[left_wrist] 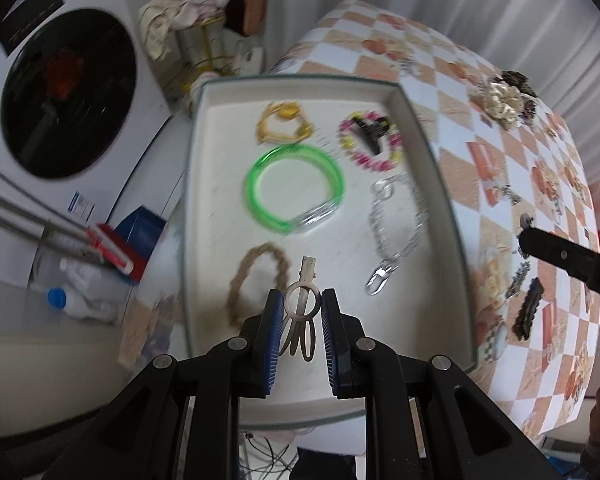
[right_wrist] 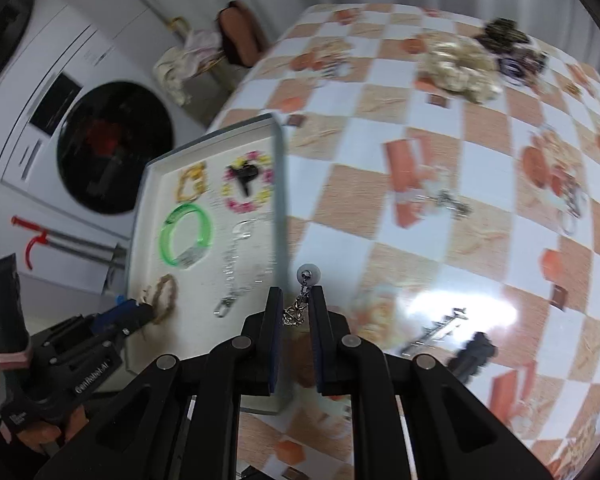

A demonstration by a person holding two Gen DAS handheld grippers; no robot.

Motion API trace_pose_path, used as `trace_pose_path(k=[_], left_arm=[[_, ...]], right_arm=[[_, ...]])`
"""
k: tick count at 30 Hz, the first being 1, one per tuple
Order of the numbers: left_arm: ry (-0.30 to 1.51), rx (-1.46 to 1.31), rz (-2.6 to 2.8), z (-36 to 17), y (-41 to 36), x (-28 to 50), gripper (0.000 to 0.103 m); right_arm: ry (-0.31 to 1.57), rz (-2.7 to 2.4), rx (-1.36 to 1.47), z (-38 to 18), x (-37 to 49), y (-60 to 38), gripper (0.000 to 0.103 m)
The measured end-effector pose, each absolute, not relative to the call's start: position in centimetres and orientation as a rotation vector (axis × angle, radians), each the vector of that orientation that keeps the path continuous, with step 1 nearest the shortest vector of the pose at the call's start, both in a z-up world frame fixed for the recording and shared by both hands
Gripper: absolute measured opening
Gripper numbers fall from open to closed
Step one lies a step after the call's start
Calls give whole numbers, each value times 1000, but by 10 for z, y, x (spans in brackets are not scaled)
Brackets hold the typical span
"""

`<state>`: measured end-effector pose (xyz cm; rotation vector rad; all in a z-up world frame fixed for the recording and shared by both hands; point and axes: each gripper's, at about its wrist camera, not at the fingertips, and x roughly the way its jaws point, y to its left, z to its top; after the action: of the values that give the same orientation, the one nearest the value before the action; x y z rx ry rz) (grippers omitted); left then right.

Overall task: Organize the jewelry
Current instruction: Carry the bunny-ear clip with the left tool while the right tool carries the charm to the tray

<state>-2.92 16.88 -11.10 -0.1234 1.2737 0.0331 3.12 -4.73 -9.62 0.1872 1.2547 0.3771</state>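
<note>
Left wrist view: left gripper (left_wrist: 300, 312) pinches a beige hair clip (left_wrist: 302, 308) above the near edge of the white tray (left_wrist: 432, 168); green bangle (left_wrist: 294, 188) lies mid-tray.
Right wrist view: right gripper (right_wrist: 296, 312) pinches a pearl-drop earring (right_wrist: 300, 300) just beside the tray's right rim, over the checkered counter (right_wrist: 480, 184).
</note>
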Motion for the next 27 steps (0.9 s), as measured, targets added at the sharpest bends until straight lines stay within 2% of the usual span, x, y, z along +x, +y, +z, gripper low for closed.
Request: trace_pose_path(k=[15, 27], left_arm=[[1343, -123, 37, -145, 167, -46, 24], [1374, -71, 59, -162, 165, -43, 25]], right_arm=[[1333, 507, 116, -128, 36, 12, 14], [1425, 486, 91, -164, 32, 21, 14]])
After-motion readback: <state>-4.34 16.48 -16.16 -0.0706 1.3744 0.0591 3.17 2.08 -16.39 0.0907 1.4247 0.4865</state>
